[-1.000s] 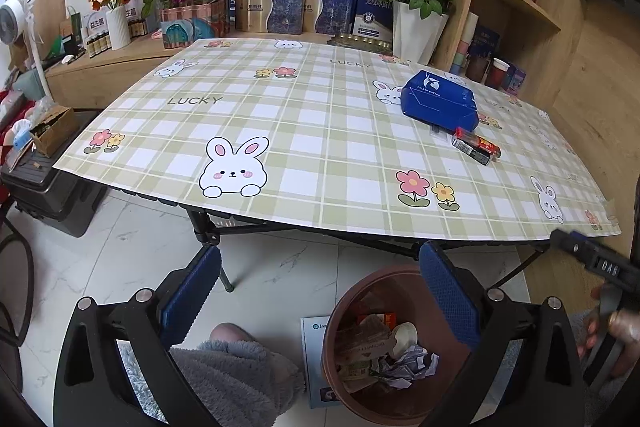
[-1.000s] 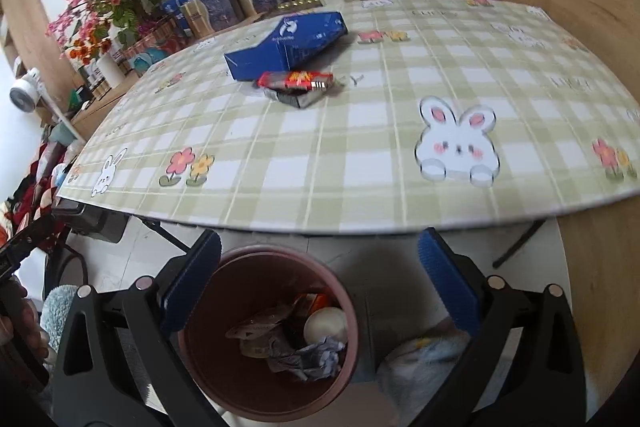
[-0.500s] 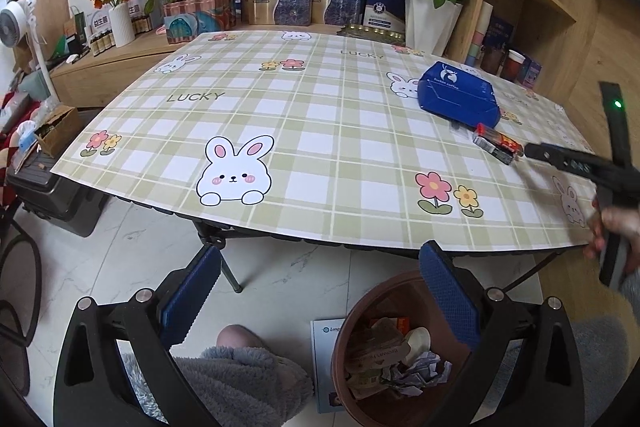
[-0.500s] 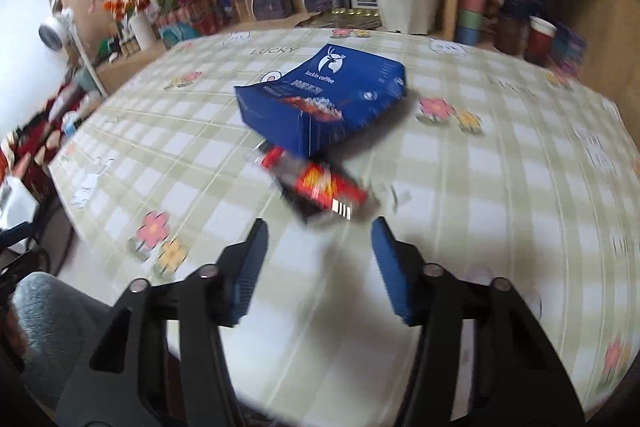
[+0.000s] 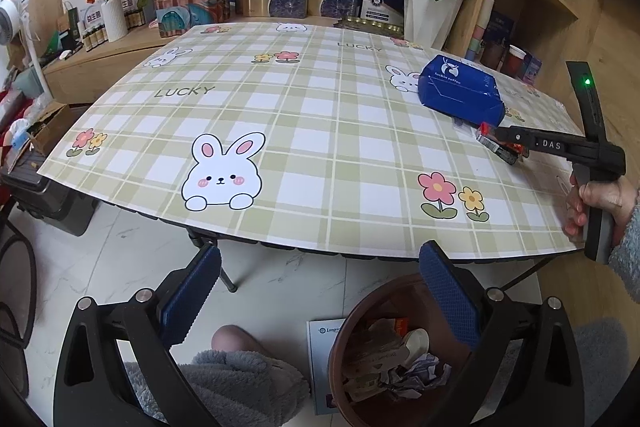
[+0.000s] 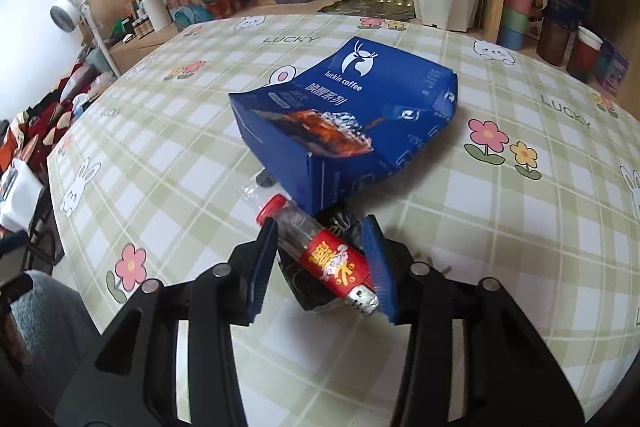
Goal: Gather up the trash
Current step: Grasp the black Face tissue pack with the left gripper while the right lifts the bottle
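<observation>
Between the right gripper's (image 6: 322, 263) half-open blue fingers lies a clear red-labelled plastic wrapper (image 6: 320, 253); whether they touch it is unclear. Only the left view shows the wide-open left gripper (image 5: 320, 307) above a brown round trash bin (image 5: 352, 327).

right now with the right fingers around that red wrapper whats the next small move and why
Probably close the right gripper. Its fingers straddle the red wrapper on the table with a gap showing on the left side, so nothing is gripped yet. The wrapper lies partly on a black packet, right by the blue coffee box, so close gently.
</observation>
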The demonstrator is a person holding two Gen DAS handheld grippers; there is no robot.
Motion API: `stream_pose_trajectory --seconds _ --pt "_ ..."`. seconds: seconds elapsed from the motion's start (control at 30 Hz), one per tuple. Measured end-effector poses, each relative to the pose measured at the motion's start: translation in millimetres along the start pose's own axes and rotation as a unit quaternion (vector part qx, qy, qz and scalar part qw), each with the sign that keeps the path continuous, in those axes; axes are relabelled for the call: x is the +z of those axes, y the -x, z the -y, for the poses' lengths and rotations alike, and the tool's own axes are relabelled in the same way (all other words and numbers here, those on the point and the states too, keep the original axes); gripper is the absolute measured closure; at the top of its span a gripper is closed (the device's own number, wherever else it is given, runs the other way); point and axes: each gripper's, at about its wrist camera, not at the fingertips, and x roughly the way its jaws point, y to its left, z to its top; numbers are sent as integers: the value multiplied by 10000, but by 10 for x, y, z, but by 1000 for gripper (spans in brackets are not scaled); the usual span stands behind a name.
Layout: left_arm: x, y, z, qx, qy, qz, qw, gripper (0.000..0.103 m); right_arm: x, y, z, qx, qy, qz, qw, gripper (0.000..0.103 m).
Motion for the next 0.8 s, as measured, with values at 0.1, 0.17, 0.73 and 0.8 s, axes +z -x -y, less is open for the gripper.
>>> stream_pose_trajectory --seconds 0.1,0.17,0.73,0.8 --pt "7 -16 48 -54 -40 -21 10000 6 -67 31 -35 -7 63 -35 10000 66" --pt "2 -17 78 -79 -84 -34 9999 6 -122 61 -53 42 65 -77 9999 69" --pt "232 -49 591 -632 -577 -219 9961 6 -511 851 101 332 -1286 873 9873 76" --pt "338 -80 781 -891 -512 -264 9944 6 -597 974 181 268 -1540 1007 9826 76"
